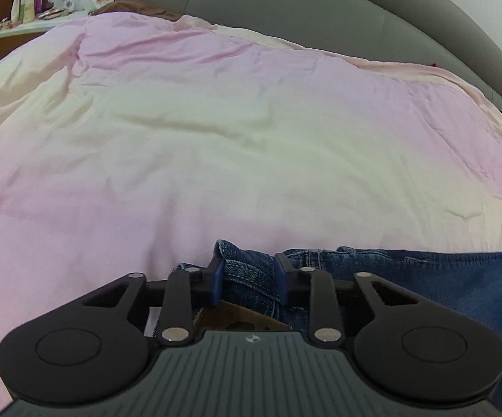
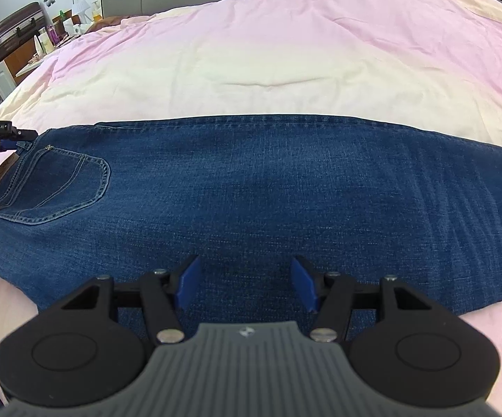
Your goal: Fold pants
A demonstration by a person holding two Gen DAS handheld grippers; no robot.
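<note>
Left wrist view: left gripper (image 1: 247, 278) jaws pinch the bunched waistband corner of the jeans (image 1: 424, 278), denim pressed between both blue pads. Likely a corner hold so the waist end can be lifted and carried over. Jeans run off toward 3 o'clock along the near edge of the bed (image 1: 216, 139); pink duvet fills everything toward 12.

Right wrist view: right gripper (image 2: 245, 286) hovers low over the mid-leg denim, jaws spread, nothing between them. Jeans (image 2: 251, 187) lie flat, already halved lengthwise, back pocket (image 2: 59, 187) at 9 o'clock, hem end off toward 3. Left gripper (image 2: 7, 139) sits at the waistband, 9 o'clock. Right probably positioning for a second hold.
</note>
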